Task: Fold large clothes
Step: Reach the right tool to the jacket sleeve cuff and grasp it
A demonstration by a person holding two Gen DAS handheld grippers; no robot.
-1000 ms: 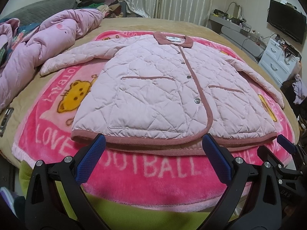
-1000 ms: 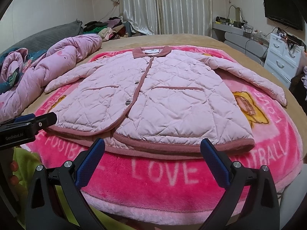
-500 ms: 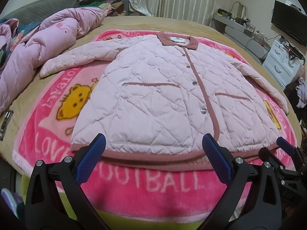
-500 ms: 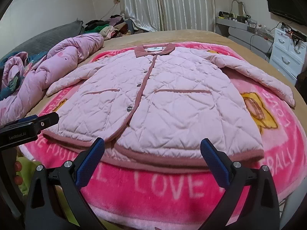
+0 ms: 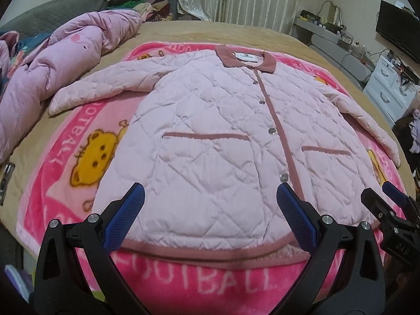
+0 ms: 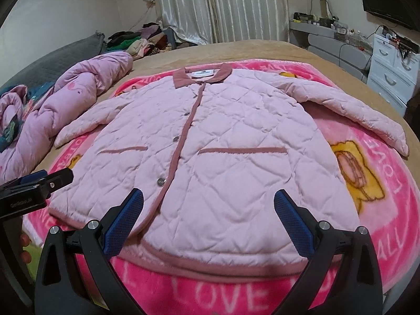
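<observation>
- Left gripper (image 5: 208,202): black frame, blue textured pads spread wide, nothing held between them. Over the last second it has been advanced over the near hem; a second ago the pads were short of the hem, now they overlap the lower left front panel in the left wrist view.
- Right gripper (image 6: 208,204): jaws likewise wide apart and empty. It has been brought forward in step, and its pads now frame the lower right panel beside the button placket.
- Each gripper is seen at the edge of the other's view, so the two are judged to be side by side at the foot of the garment.
- Pale pink quilted jacket with dusty-rose trim and collar (image 5: 225,136): laid flat, face up, buttoned, hem nearest the cameras, collar far, both sleeves spread outward. No shift of the cloth is noted across the second; only the cameras have closed in.
- Bright pink plush blanket with "LOVE FOOTBALL" lettering and yellow cartoon bears (image 6: 236,296): lies under the jacket on the tan bedspread (image 5: 204,30).
- Crumpled lilac-pink quilt (image 5: 60,60): well apart from the jacket's left sleeve, on the bed's left side.
- Far: pale curtains (image 6: 220,5), white drawer unit (image 6: 391,78).
- Judgement: folding is not begun; the approach is under way, and no contact with the fabric can be confirmed.
</observation>
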